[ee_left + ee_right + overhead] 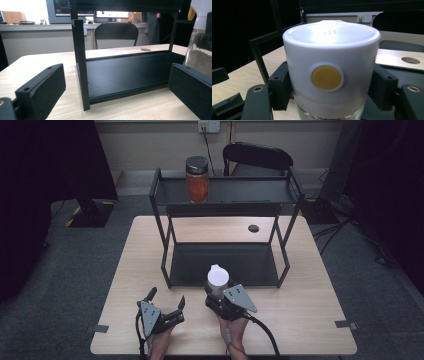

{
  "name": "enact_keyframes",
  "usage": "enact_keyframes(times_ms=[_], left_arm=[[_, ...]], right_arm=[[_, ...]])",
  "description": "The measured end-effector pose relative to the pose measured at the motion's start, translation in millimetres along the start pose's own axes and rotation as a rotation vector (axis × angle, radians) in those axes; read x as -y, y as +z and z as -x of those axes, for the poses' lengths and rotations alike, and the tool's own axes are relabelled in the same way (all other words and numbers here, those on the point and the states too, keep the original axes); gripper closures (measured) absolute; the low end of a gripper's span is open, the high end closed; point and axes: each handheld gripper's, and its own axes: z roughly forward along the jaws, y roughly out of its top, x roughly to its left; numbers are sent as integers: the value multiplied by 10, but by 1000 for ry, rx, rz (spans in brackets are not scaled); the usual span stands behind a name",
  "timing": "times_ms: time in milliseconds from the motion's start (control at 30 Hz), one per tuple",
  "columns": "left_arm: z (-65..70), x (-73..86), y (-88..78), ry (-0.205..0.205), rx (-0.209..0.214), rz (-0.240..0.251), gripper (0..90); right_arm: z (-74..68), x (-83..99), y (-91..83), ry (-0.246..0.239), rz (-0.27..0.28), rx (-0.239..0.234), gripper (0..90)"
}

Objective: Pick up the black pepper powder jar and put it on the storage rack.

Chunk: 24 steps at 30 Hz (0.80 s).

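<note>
A clear jar with a white lid [218, 277] and a yellow button on the lid's side [326, 77] is upright between the pads of my right gripper [218, 293], which is shut on it just below the lid. It stands just in front of the lower tray of the black two-tier rack [225, 262]. The jar [200, 50] holds something grainy and pale. My left gripper [166, 297] rests to its left near the table's front edge, jaws open with nothing between them. A dark-lidded jar of orange-red contents [197, 182] stands on the rack's top shelf, at its left.
The rack's front left post [80, 62] rises close ahead of my left gripper. A black chair [257, 157] stands behind the wooden table [310, 310]. A round cable hole [253, 228] lies in the tabletop behind the rack. Tape marks sit at both front corners.
</note>
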Motion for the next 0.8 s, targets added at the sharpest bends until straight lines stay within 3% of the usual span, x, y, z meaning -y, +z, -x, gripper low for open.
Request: enact_keyframes(times_ms=[133,800], left_arm=[[0,0,0,1,0,0,5],[-1,-2,-1,1,1,-1,5]], right_arm=[[-17,-16,-20,-23,12,3,299],[32,-191,-131,-26,98,0,300]])
